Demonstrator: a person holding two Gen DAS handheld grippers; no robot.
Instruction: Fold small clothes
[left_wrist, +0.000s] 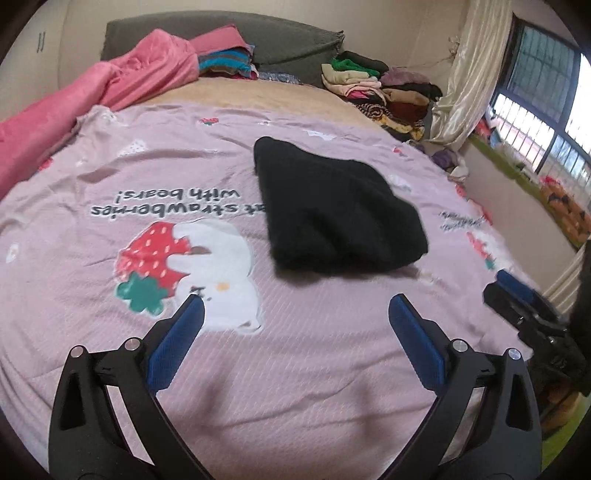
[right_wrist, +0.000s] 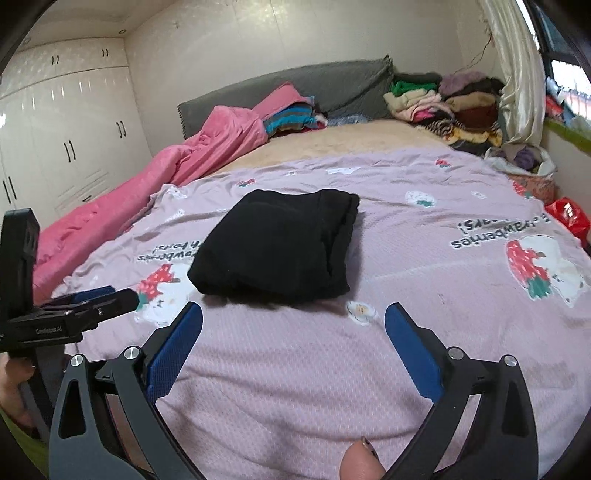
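A folded black garment (left_wrist: 340, 218) lies flat on the pink strawberry-print bedspread (left_wrist: 295, 369); it also shows in the right wrist view (right_wrist: 277, 247). My left gripper (left_wrist: 295, 306) is open and empty, a short way in front of the garment's near edge. My right gripper (right_wrist: 293, 314) is open and empty, also just short of the garment. The right gripper shows at the right edge of the left wrist view (left_wrist: 517, 295). The left gripper shows at the left of the right wrist view (right_wrist: 92, 302).
A rumpled pink blanket (right_wrist: 147, 173) lies along the left side of the bed. Stacks of folded clothes (right_wrist: 443, 107) sit at the grey headboard (right_wrist: 332, 85). A striped pile (right_wrist: 291, 118) lies beside the blanket. A curtain and window are at the right, wardrobes at the left.
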